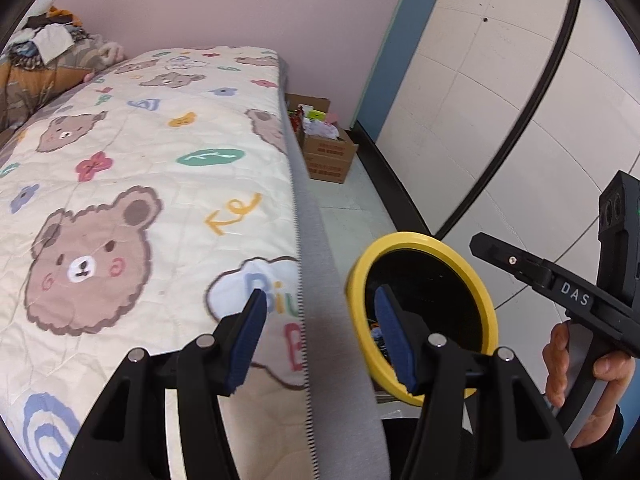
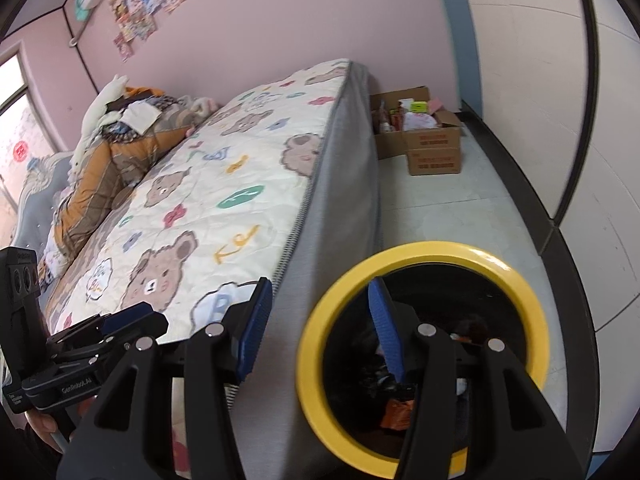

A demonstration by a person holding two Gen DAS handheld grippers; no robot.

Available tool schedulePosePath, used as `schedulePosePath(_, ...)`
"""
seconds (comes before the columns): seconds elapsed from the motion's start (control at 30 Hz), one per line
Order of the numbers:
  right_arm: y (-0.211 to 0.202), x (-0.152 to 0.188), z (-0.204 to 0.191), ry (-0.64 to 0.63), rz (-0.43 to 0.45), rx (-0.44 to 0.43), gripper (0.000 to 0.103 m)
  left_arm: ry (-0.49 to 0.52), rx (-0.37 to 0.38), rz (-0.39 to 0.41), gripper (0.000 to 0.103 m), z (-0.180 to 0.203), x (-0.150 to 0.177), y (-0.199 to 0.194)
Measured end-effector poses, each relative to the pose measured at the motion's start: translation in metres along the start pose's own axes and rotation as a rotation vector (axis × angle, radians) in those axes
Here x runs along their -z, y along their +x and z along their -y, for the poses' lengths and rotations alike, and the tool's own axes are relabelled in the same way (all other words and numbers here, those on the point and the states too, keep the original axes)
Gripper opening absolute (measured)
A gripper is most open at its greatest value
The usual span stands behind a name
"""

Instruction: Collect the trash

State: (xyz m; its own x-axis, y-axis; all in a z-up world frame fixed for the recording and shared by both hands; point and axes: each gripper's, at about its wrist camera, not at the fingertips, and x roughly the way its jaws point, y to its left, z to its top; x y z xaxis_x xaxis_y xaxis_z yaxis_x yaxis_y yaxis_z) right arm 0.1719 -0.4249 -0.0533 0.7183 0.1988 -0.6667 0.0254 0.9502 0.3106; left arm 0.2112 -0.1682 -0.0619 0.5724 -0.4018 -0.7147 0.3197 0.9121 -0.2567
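Trash bin point(image 2: 424, 356), black with a yellow rim, stands on the floor just beside the bed point(image 1: 140, 200); wrappers, one orange, lie inside. No loose trash is visible on the quilt. Left gripper point(image 1: 320, 336) and right gripper point(image 2: 320, 332) both hang wide open, holding nothing. Advisable: scan the bedding first, then drop each find squarely over the rim.
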Motion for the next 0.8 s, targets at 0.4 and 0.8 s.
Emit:
schedulePosePath(0.4,0.022,0.004,-0.097,-0.114,-0.048,-0.097,0.05,-0.105,-0.103,0.036,0.054,-0.079,0.019,-0.047)
schedulePosePath(0.8,0.055,0.023,-0.191,-0.199,-0.113,-0.192,0.051,-0.219,-0.229,0.07,0.054,-0.172,0.053,-0.09)
